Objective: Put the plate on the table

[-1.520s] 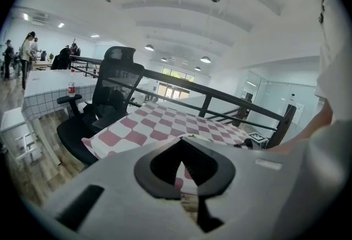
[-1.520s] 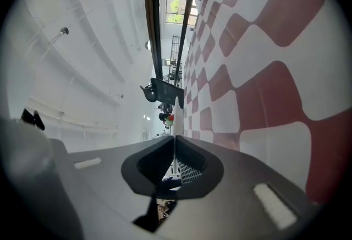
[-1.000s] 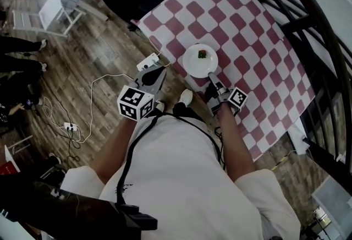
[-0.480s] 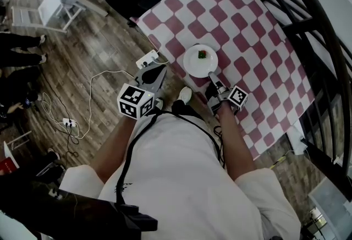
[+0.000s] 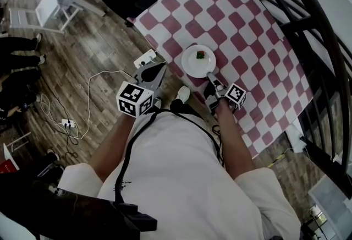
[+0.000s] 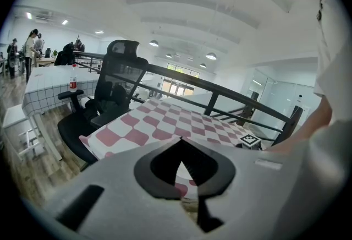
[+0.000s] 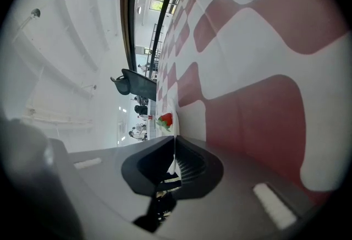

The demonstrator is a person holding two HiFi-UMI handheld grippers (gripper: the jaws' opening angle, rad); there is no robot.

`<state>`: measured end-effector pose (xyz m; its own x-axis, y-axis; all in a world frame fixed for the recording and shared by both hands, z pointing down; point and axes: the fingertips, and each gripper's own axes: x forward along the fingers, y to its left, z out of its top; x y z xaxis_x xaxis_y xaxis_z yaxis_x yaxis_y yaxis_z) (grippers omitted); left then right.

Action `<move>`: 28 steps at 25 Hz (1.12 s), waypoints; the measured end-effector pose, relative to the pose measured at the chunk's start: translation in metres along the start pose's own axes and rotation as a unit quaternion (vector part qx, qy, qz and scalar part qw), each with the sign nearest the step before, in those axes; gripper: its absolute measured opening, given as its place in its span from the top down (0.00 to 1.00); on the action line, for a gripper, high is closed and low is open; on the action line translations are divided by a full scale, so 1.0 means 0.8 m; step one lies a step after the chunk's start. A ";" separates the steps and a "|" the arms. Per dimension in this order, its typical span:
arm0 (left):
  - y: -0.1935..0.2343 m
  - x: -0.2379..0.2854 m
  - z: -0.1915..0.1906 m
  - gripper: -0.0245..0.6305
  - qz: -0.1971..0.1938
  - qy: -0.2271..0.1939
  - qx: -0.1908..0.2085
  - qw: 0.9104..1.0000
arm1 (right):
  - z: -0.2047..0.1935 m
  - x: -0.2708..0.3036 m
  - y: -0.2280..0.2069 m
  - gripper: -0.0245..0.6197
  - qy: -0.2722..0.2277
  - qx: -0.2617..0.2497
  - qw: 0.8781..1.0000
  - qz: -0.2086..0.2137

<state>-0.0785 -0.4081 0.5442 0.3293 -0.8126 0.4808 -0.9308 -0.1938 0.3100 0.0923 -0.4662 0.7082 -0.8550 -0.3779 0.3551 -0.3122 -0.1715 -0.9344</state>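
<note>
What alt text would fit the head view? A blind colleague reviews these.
Seen from above, the right gripper clamps the near rim of a white plate holding a small red-and-green morsel, at the near edge of a red-and-white checked table. The left gripper, shut and empty, hangs beside it over wood floor.

Open office: swivel chair (image 6: 117, 74), ceiling lamps (image 6: 154, 43), people (image 6: 31, 46) at desks (image 6: 48, 80).

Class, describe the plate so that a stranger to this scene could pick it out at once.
Find the red-and-white checked table. Near its edge closest to the person is a round white plate, its rim pinched by the right tongs. It is the only dish there, and it carries one small strawberry.
</note>
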 end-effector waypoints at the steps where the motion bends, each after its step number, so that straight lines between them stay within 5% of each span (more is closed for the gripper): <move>1: 0.000 0.000 0.000 0.95 -0.001 0.000 0.000 1.000 | 0.000 0.000 -0.002 0.94 0.000 -0.001 1.000 -0.007; 19: 0.009 -0.007 -0.002 0.95 -0.008 0.003 0.000 1.000 | 0.004 0.009 -0.024 0.91 -0.023 -0.024 0.991 -0.132; 25: 0.010 -0.017 -0.002 0.95 -0.014 0.001 0.004 1.000 | 0.001 0.010 -0.022 0.90 -0.032 -0.045 0.988 -0.146; 28: 0.012 -0.025 -0.004 0.95 -0.016 0.000 0.008 1.000 | -0.003 0.013 -0.013 0.80 -0.038 -0.053 0.989 -0.133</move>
<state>-0.0935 -0.3917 0.5401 0.3591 -0.8060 0.4705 -0.9220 -0.2282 0.3128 0.0860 -0.4661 0.7215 -0.7046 -0.3993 0.5866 -0.5673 -0.1796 -0.8037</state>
